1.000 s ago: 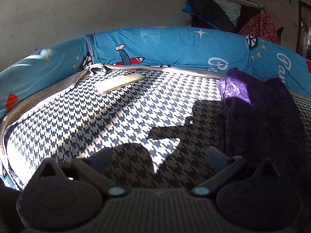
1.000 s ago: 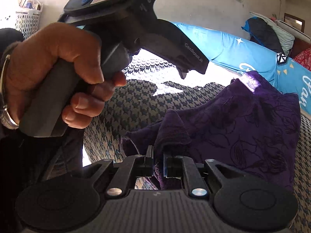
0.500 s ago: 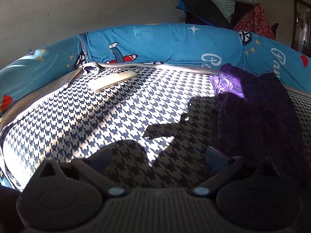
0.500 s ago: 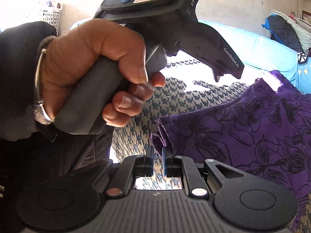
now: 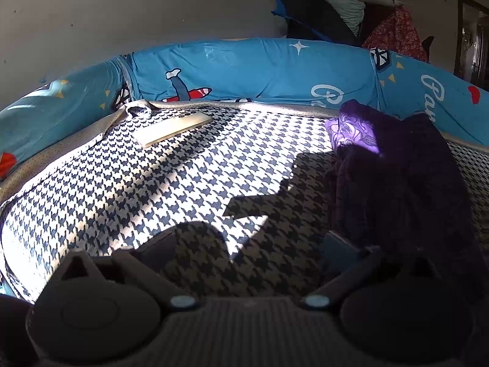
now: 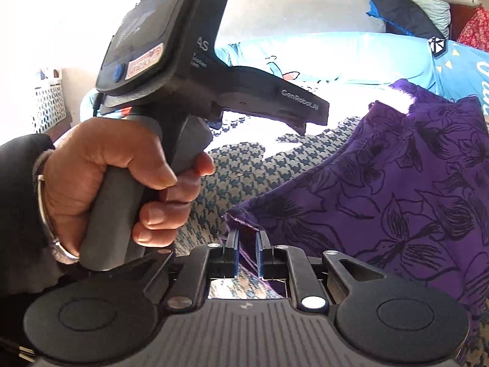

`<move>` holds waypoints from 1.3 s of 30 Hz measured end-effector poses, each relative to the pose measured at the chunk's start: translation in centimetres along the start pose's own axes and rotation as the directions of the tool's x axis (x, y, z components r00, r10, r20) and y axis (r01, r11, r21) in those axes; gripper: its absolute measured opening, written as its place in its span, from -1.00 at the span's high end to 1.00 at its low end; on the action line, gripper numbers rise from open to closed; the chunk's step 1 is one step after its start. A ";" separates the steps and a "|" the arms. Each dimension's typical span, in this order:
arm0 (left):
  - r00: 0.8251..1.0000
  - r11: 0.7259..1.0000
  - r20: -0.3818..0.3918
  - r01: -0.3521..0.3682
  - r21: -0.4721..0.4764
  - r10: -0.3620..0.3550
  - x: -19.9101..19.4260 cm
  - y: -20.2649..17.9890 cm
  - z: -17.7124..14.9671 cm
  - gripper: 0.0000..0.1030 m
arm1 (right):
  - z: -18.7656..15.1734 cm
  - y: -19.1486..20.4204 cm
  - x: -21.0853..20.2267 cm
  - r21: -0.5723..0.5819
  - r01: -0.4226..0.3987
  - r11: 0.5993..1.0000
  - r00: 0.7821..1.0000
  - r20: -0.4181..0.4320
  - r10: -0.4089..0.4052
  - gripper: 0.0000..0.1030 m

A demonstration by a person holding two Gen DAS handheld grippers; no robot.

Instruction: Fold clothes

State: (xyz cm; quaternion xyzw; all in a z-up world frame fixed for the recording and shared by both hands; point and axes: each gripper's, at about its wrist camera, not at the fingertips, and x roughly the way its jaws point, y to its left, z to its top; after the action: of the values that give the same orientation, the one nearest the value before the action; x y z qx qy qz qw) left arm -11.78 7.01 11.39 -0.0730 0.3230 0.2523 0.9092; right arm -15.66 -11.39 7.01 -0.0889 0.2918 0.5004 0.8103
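A dark purple garment with a black flower print (image 6: 397,183) lies rumpled on the houndstooth mattress (image 5: 152,189). In the left wrist view the purple garment (image 5: 397,183) is on the right, mostly in shadow. My right gripper (image 6: 247,252) is shut on its near left corner, and cloth runs between the pads. My left gripper (image 5: 244,247) is open with nothing in it, low over the mattress, its right finger close beside the garment's near edge. In the right wrist view a hand (image 6: 122,171) holds that left tool up on the left.
A cream phone (image 5: 174,125) lies at the mattress's far left. A blue printed bumper (image 5: 244,67) rings the bed. Piled bedding and clothes (image 5: 321,15) sit behind it. A white perforated basket (image 6: 49,107) stands by the wall at left.
The right gripper has drawn the garment's corner back, so the cloth lies flatter and more spread. The hand with the left tool has shifted in the right view. The left view has barely changed.
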 end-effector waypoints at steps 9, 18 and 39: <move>1.000 1.000 0.001 -0.013 -0.016 0.013 0.0 0.3 0.1 -1.00 | 0.4 -1.1 -0.3 0.064 0.013 0.998 0.999 0.035 -0.016 0.77; 1.000 1.000 0.004 0.030 0.000 -0.030 -0.2 -0.5 0.0 -1.00 | -0.3 -1.9 1.6 0.108 0.064 0.992 0.997 -0.039 -0.060 0.59; 0.985 0.976 -0.076 0.164 0.143 -0.154 0.4 -4.8 -1.6 -1.00 | -2.3 -2.5 -2.5 0.142 0.163 0.976 0.984 -0.099 -0.150 0.37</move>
State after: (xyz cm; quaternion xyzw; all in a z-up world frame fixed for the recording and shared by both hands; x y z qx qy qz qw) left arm -9.93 2.53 9.70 -0.0386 0.3633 0.1515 0.9185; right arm -15.19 -15.53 6.16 -0.0723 0.3559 0.4073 0.8380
